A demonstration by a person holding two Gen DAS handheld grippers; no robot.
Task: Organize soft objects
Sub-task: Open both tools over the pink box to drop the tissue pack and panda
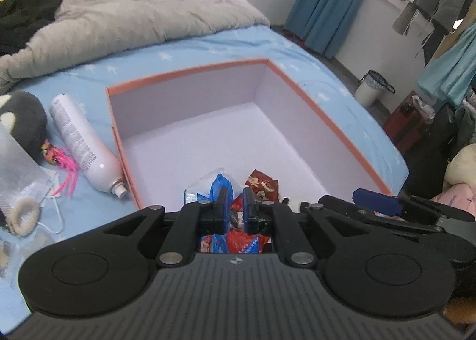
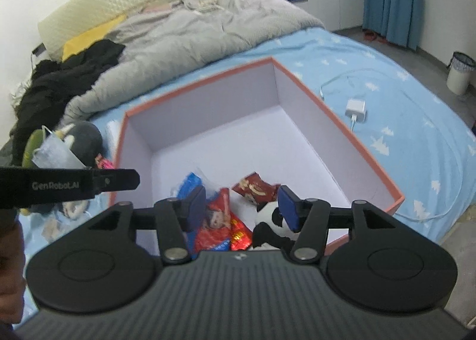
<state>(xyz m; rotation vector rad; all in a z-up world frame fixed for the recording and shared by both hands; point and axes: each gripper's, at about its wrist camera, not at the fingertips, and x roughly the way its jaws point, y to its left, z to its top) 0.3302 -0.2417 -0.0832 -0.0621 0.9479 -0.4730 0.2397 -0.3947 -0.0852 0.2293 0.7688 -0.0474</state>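
Nearest, the left gripper (image 1: 236, 204) has its fingers nearly pressed together with nothing pinched, poised over the snack packets (image 1: 226, 191) in the box's near corner. The right gripper (image 2: 242, 206) is spread, empty, above a black-and-white plush (image 2: 267, 221) (likely just dropped there). The box (image 2: 342, 129) lies open for collecting. Further left, a grey plush (image 1: 25, 114) waits outside on the bed (image 1: 327, 78).
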